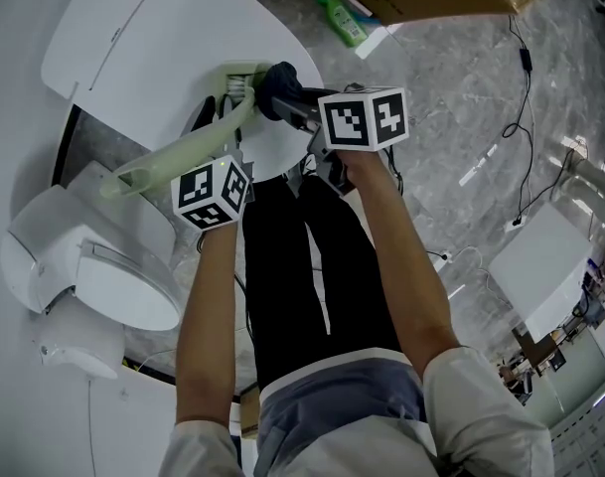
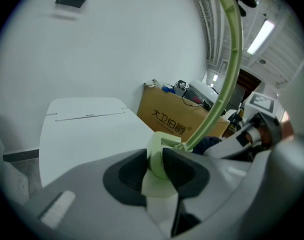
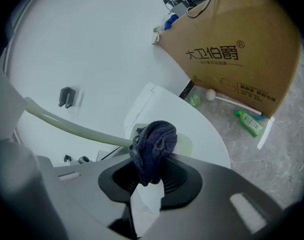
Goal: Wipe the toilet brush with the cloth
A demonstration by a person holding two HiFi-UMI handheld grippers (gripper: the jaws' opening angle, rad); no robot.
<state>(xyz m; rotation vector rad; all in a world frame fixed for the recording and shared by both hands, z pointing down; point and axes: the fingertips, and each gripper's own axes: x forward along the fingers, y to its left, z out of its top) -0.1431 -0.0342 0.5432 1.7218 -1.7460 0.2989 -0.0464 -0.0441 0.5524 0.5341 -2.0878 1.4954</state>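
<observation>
In the upper right of the right gripper view, a brown cardboard box (image 3: 231, 49) with black printed characters. In its open top, a tangle of cables and small items, too jumbled to name. On the grey marbled floor (image 1: 461, 107) just beside the box, a green plastic bottle (image 3: 251, 123), lying on its side.

At the centre, the task's things. Clamped in the left gripper (image 2: 157, 170), with the jaws drawn close on it: the butt end of the pale green curved plastic toilet brush (image 1: 183, 152). From there, arcs up to the top edge of the left gripper view. In the head view, slants from left of centre up to its head at upper centre.

Pinched in the right gripper (image 3: 152, 176), jaws closed on it: a bunched dark blue cloth (image 3: 154, 146). Presses against the brush shaft next to the head, above a white rounded table (image 1: 183, 38), and mostly hides the head in the right gripper view.

At the lower left of the head view, a white toilet (image 1: 93, 266). At the right, thin black cables (image 1: 526, 60) across the floor, and a white box (image 1: 540, 266). Below the grippers, two bare forearms over black trousers.
</observation>
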